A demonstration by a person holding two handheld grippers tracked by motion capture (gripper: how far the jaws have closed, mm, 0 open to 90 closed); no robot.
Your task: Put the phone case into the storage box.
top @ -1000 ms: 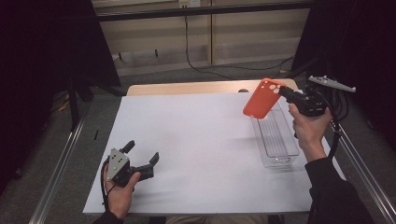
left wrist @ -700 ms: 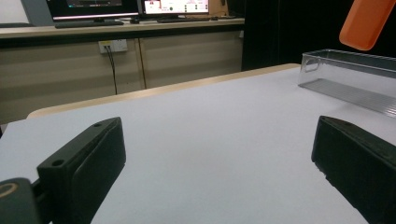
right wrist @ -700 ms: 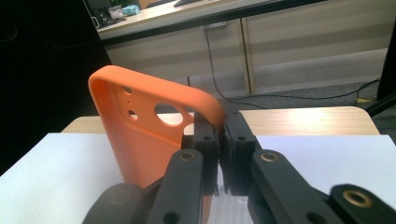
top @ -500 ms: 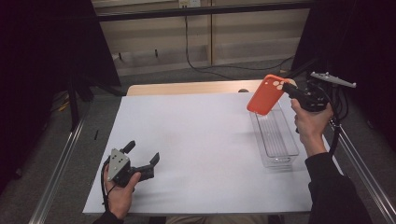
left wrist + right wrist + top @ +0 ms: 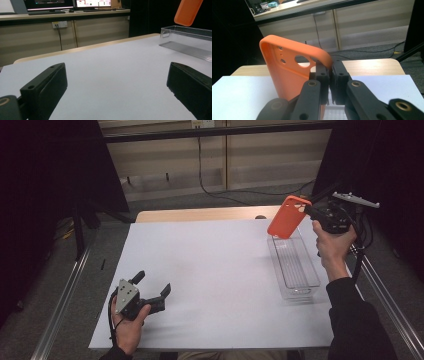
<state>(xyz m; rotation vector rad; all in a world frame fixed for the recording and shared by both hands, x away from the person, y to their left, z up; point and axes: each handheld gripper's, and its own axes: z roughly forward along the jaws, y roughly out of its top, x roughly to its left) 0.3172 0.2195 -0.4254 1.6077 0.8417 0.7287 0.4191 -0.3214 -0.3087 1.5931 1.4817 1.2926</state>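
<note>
We see a soft orange phone case [image 5: 288,216] held up in the air by the right gripper [image 5: 311,212]. The jaws are pinched tight on one edge of the case, close to the end with the camera holes. In the right gripper view, the case [image 5: 287,72] stands tall on the left of the jaws, and we can look into its hollow inside. Round holes show near its top corner.

The case hangs above the far end of a long clear plastic bin [image 5: 294,267]. It is tilted, with its low end over the bin and apart from it. The bin sits on the right side of a big white table sheet [image 5: 215,275]. In the left gripper view, the bin [image 5: 186,41] is far off on the right, with the low end of the orange case [image 5: 187,11] hanging above it.

The right hand [image 5: 332,245] holds its gripper up high, over the far right part of the table.

The left gripper [image 5: 152,289] rests low on the near left part of the white sheet, well apart from the bin. Its jaws are spread wide and hold nothing. The left hand [image 5: 129,325] holds it from behind. In the left gripper view, we see bare white sheet between the two black jaws.
</note>
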